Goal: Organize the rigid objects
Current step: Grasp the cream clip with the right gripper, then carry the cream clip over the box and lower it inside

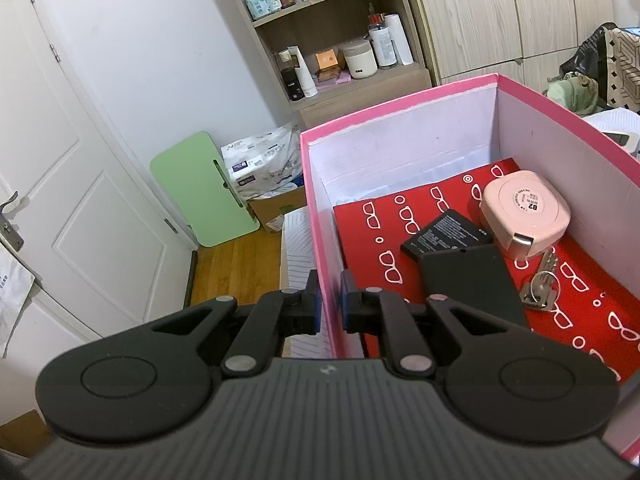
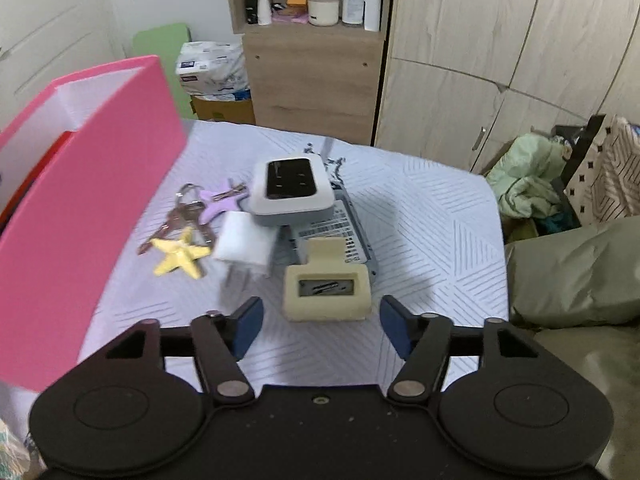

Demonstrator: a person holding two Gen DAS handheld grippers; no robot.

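My left gripper (image 1: 330, 298) is shut on the near left wall of the pink box (image 1: 400, 106). Inside the box on a red lining lie a pink square case (image 1: 524, 210), two black flat devices (image 1: 446, 234), and keys (image 1: 540, 286). My right gripper (image 2: 320, 326) is open and empty, just above the bed in front of a cream silicone case (image 2: 326, 292). Beyond that case lie a white charger (image 2: 246, 248), a yellow starfish keyring (image 2: 178, 256), a purple starfish keyring (image 2: 220, 204), keys (image 2: 176, 218), a white-grey device (image 2: 292, 190) and a grey flat drive (image 2: 340, 232). The pink box (image 2: 88, 184) stands at the left.
The objects lie on a white striped bedspread (image 2: 420, 216). A wooden shelf unit (image 1: 332, 40) with bottles and a wardrobe (image 2: 500, 52) stand behind. A white door (image 1: 60, 160), a green board (image 1: 204, 188) and a tissue pack (image 1: 264, 160) are at the left. Clothes (image 2: 524, 176) pile at the right.
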